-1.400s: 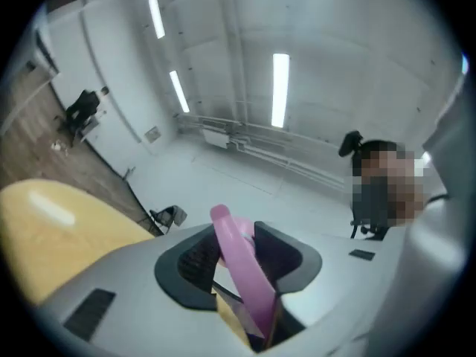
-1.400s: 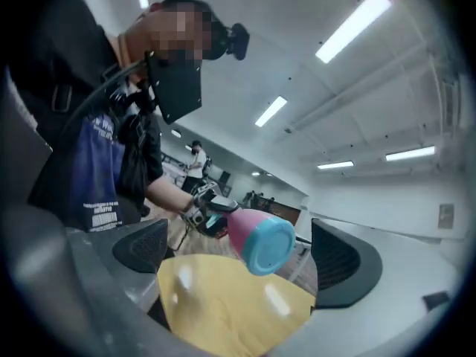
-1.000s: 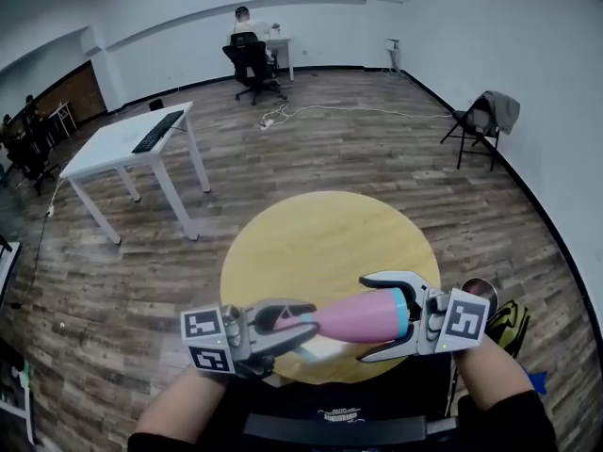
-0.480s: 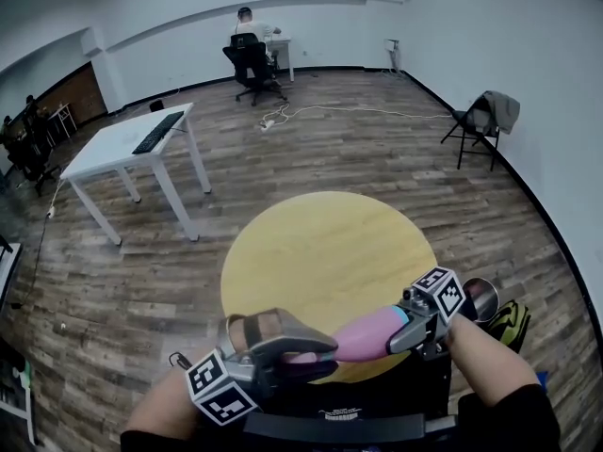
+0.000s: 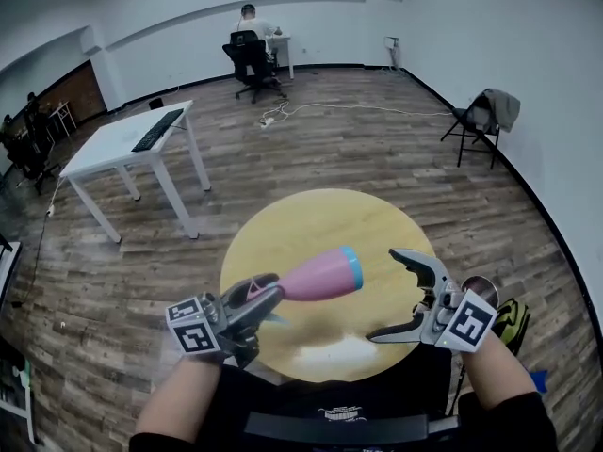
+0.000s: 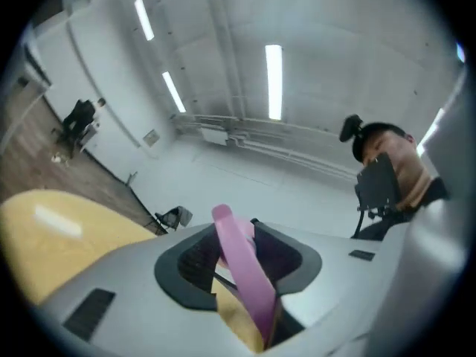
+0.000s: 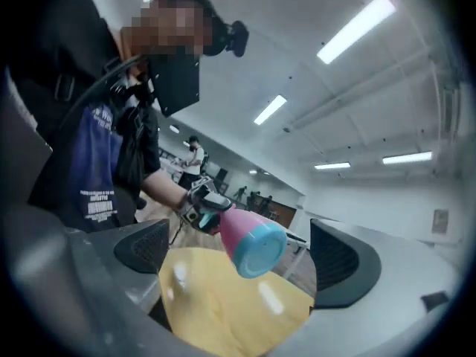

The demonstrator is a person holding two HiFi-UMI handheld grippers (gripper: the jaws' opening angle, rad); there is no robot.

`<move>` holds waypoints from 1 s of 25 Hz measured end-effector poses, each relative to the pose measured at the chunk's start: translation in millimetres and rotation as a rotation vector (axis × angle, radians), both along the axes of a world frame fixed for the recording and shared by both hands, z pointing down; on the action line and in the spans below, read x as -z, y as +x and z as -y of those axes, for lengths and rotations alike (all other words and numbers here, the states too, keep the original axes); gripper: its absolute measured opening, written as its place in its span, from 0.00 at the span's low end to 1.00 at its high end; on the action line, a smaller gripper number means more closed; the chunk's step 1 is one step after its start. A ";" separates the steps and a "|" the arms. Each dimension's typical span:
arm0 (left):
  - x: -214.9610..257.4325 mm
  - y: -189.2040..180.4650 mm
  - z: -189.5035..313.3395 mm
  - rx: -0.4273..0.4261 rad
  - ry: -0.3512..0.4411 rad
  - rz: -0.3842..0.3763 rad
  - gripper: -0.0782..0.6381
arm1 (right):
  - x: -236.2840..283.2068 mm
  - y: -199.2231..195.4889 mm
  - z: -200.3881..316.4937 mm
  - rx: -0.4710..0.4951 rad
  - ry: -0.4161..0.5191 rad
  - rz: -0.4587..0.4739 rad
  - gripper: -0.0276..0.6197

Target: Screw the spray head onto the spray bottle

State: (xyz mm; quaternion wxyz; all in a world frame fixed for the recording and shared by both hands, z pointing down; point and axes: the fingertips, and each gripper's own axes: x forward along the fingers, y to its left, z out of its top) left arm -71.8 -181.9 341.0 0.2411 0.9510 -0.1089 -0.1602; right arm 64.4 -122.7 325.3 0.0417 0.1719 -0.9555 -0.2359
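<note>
The left claw [image 5: 267,295] is clamped on the narrow end of the pink spray bottle [image 5: 320,275] and holds it in the air over the near-left part of the round yellow desk [image 5: 311,224]. The bottle lies almost level, and its light blue base points across the desk's near edge toward the right claw [image 5: 382,295]. In the left gripper view a pink strip of the bottle's top runs between the two dark pads, which press against it from both sides. How the spray head sits on the neck cannot be made out there. The right claw hangs over the near-right part of the desk. Its jaws have just been opening and now stand wide apart, with nothing pressed between the pads. The bottle's blue base is just short of the right claw's fingertips and faces the gap between them, touching neither pad. The desk top itself carries nothing but a pale glare near its front edge. Beyond the desk to the far left stands a white desk [image 5: 113,149] with a dark keyboard [image 5: 158,130] on it. Far behind the round desk a person [image 5: 250,26] sits at the wall, and to its far right is a folding chair [image 5: 480,121] draped with a grey garment.
</note>
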 end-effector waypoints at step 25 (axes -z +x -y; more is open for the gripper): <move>-10.7 71.0 -108.0 -0.126 1.157 0.609 0.34 | -39.2 -18.2 22.5 0.579 -1.335 0.491 0.83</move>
